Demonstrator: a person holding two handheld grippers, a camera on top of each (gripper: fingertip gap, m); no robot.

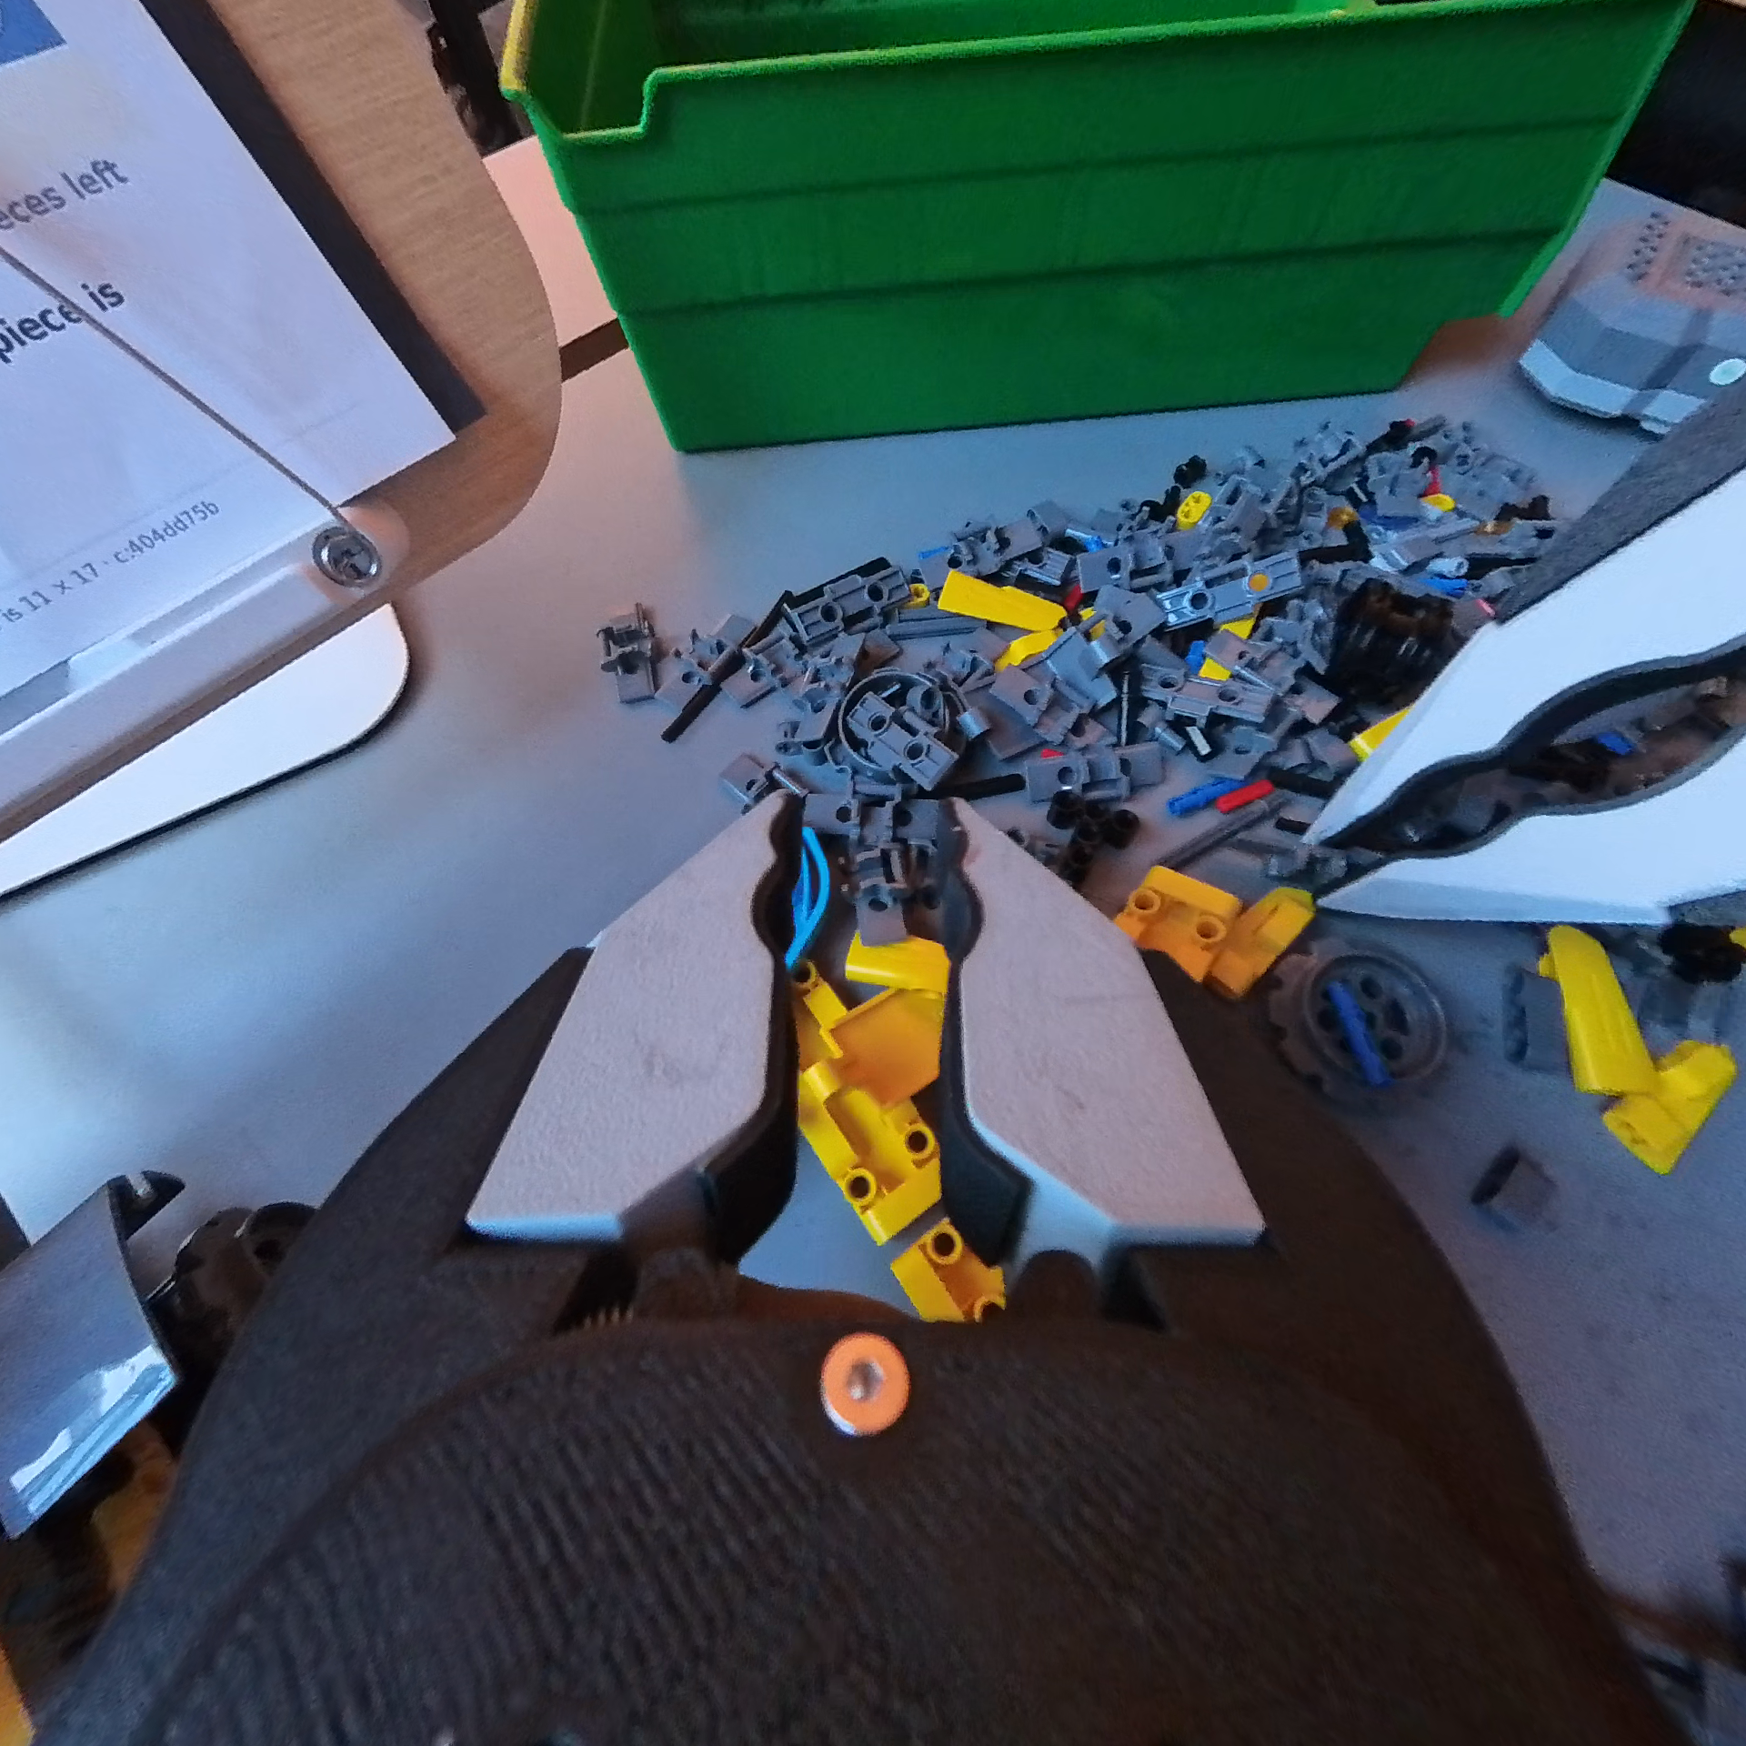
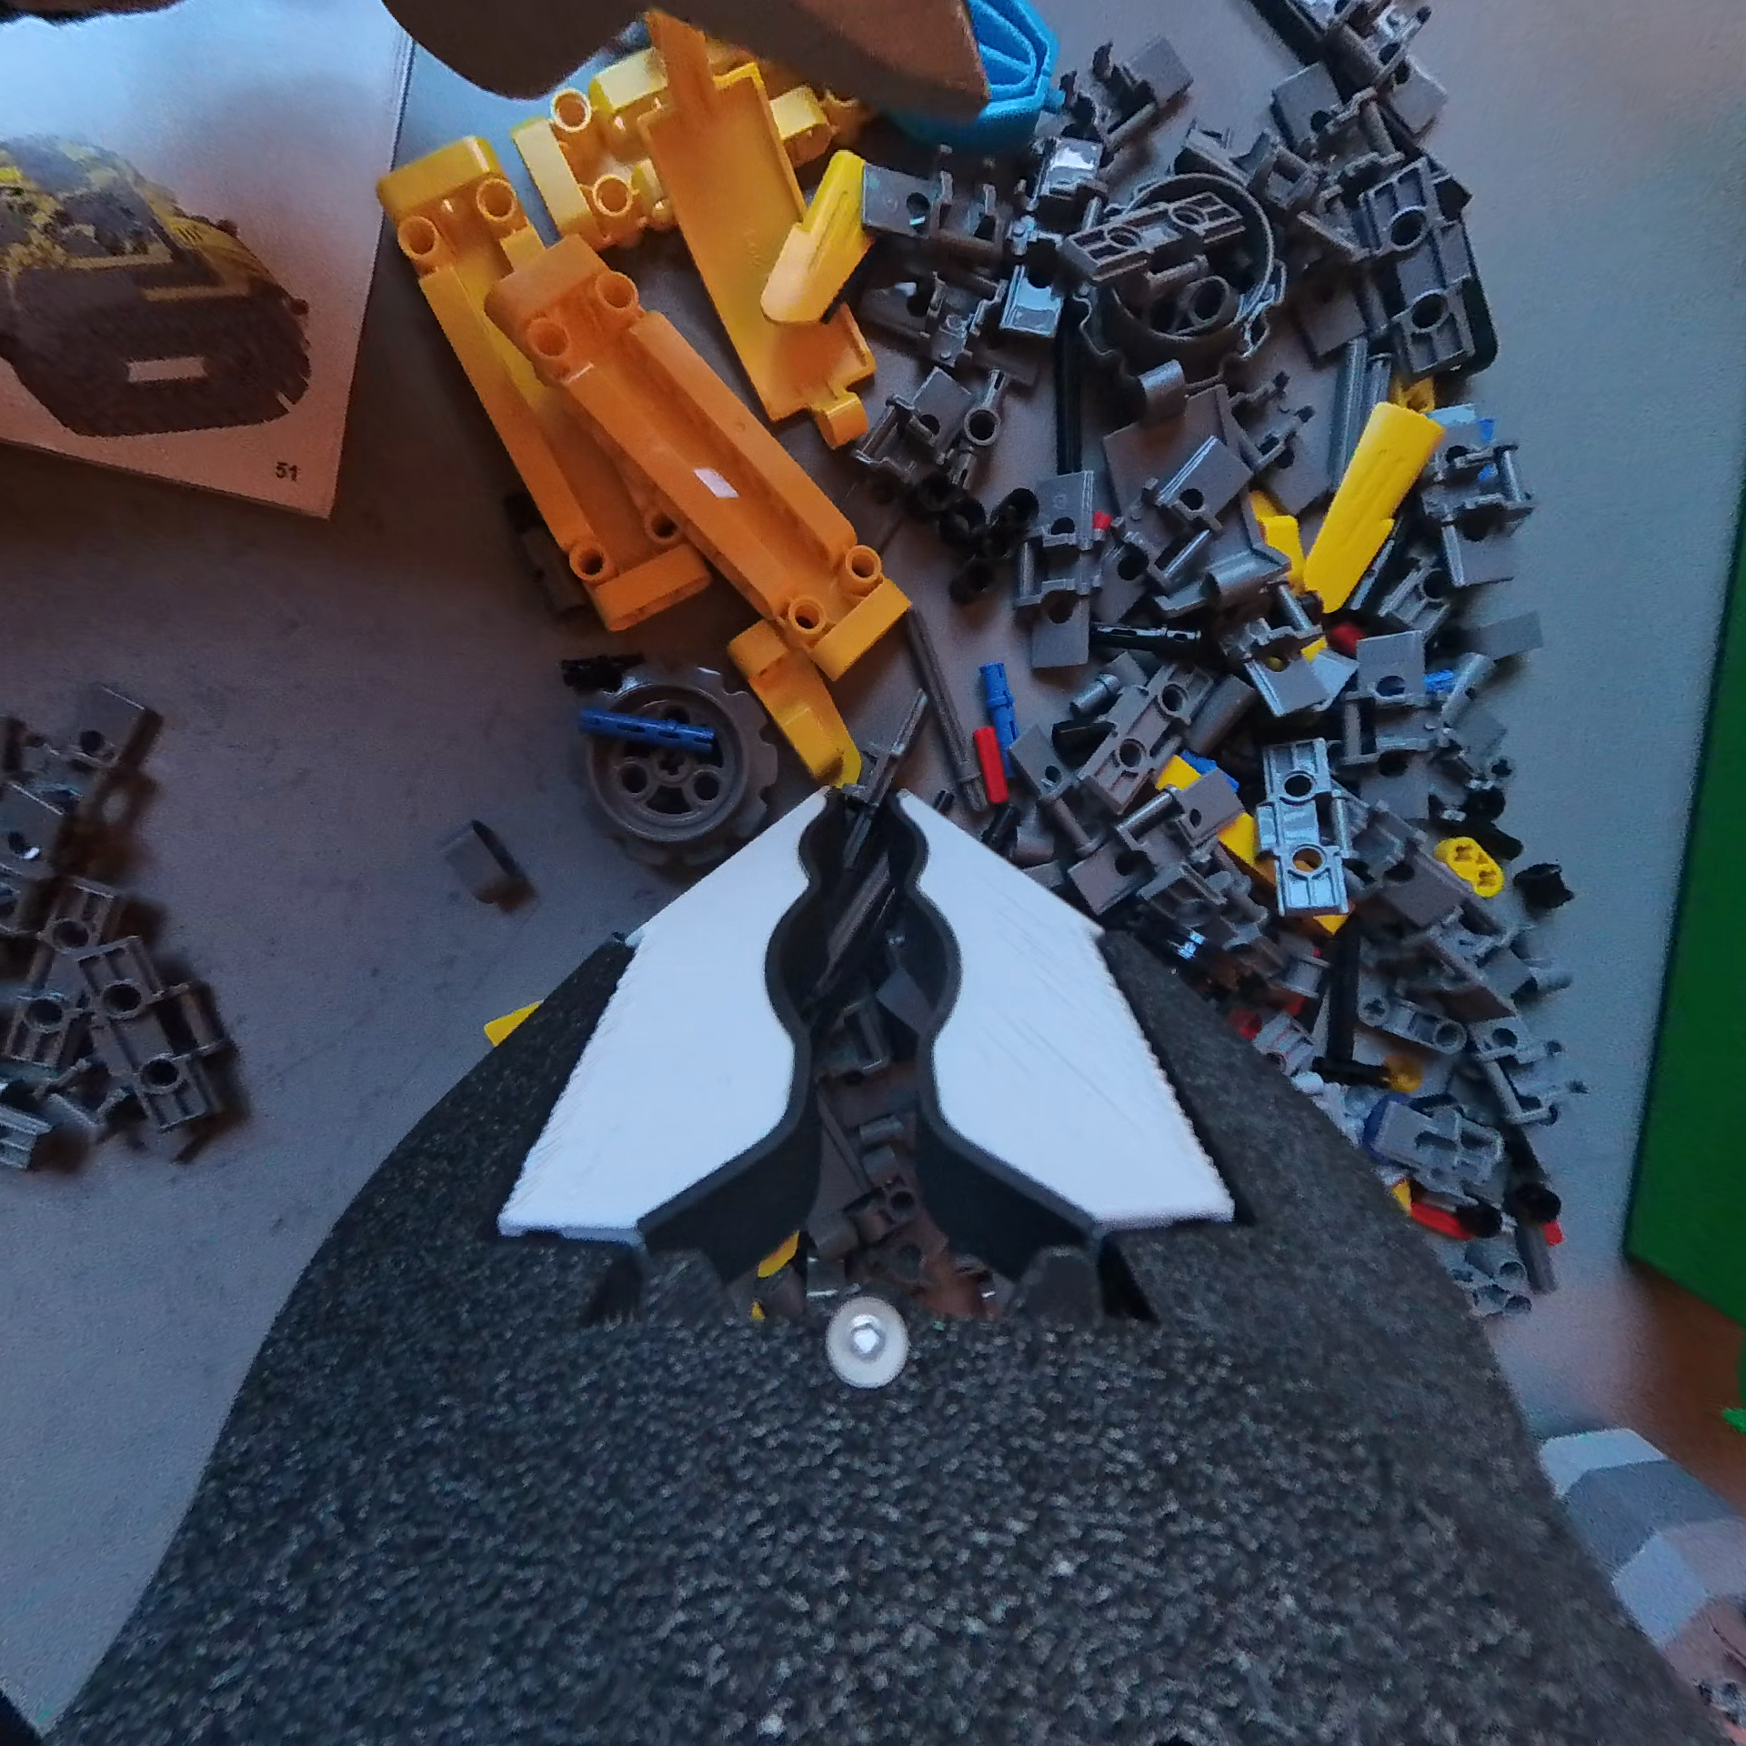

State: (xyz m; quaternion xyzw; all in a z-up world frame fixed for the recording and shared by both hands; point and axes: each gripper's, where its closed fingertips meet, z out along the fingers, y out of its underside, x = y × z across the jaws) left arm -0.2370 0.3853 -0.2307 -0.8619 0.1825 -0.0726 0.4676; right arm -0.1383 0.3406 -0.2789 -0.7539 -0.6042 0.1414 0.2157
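Grey-fingered left gripper (image 1: 864, 813) is held apart over yellow plastic beams (image 1: 874, 1115) beside the grey brick pile (image 1: 1134, 661); white-fingered right gripper (image 2: 862, 801) seems nearly closed, possibly on a thin dark axle (image 2: 874, 850).

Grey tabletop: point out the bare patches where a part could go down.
Bare grey tabletop lies between the white stand, the green plastic bin and the pile of small grey building pieces. Another patch sits between the printed booklet page, the long yellow panels and the dark grey toothed wheel. The pile itself is crowded.
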